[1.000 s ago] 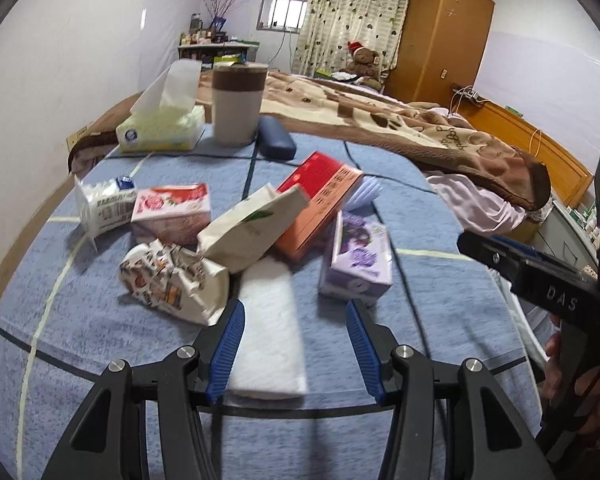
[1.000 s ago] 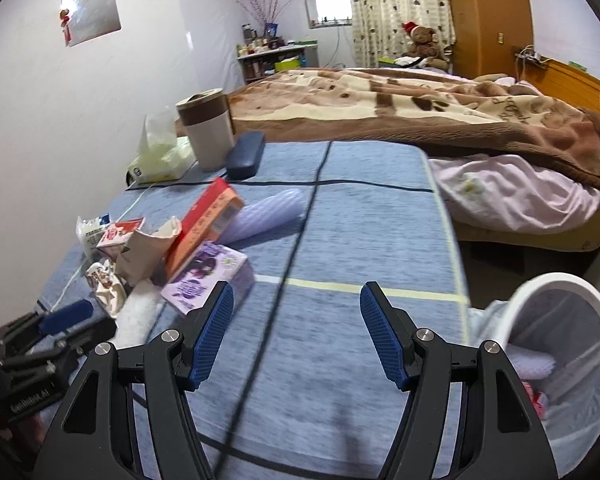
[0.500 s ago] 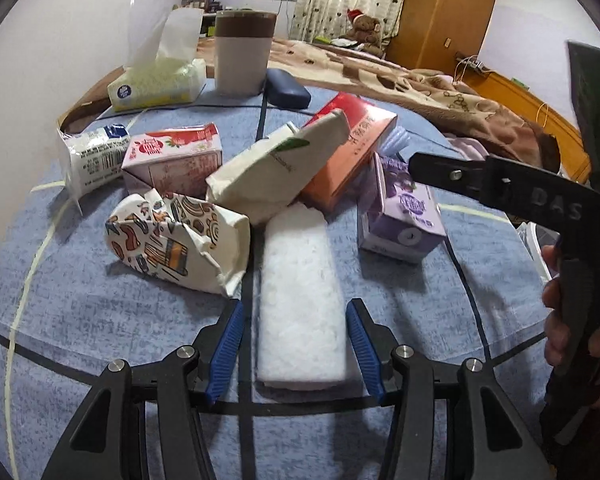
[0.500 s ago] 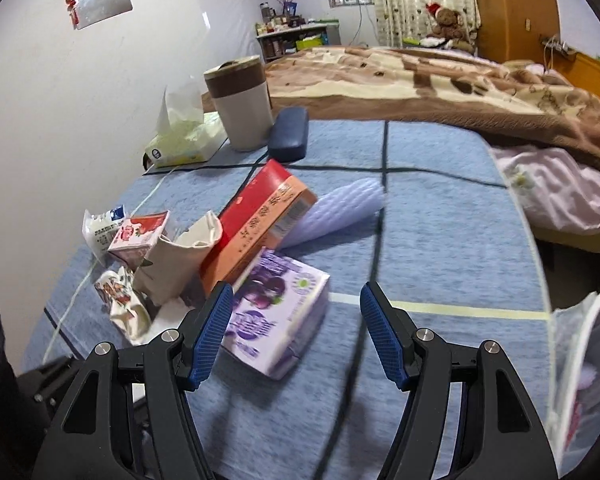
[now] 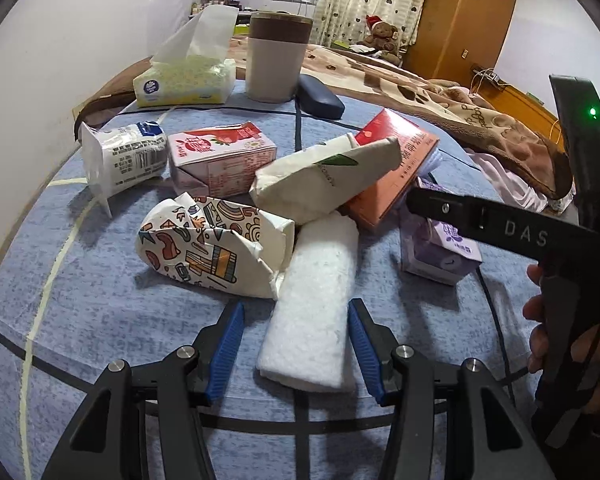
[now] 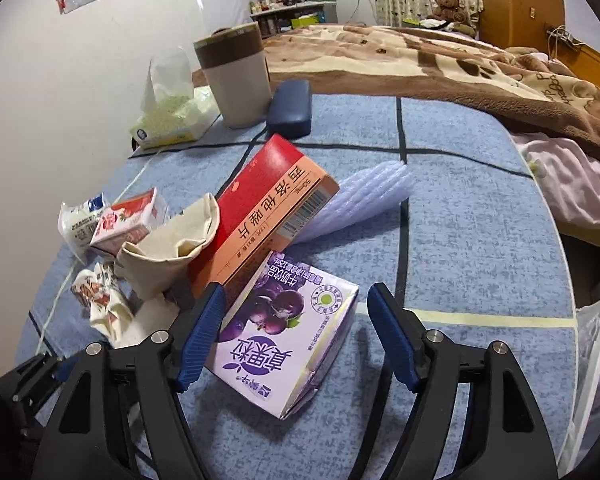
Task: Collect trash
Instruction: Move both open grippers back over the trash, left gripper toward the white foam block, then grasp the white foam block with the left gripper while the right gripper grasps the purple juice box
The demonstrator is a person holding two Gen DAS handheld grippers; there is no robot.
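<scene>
The purple milk carton [image 6: 288,340] is seen lying on the blue bedspread [image 6: 480,248] at the near edge of a trash heap, framed by the right gripper [image 6: 294,334], whose jaws have just been opening and are parted to either side of it without pressing. Beside it the folded white tissue [image 5: 314,308] is straddled by the left gripper [image 5: 296,346], also unclenched, with the patterned paper cup [image 5: 208,248] and red medicine box [image 6: 268,208] close by. The reach-and-grasp step is judged to be in hand; closure on each item, then carriage to the white bin [image 6: 598,344] at the right, would be called for.
</scene>
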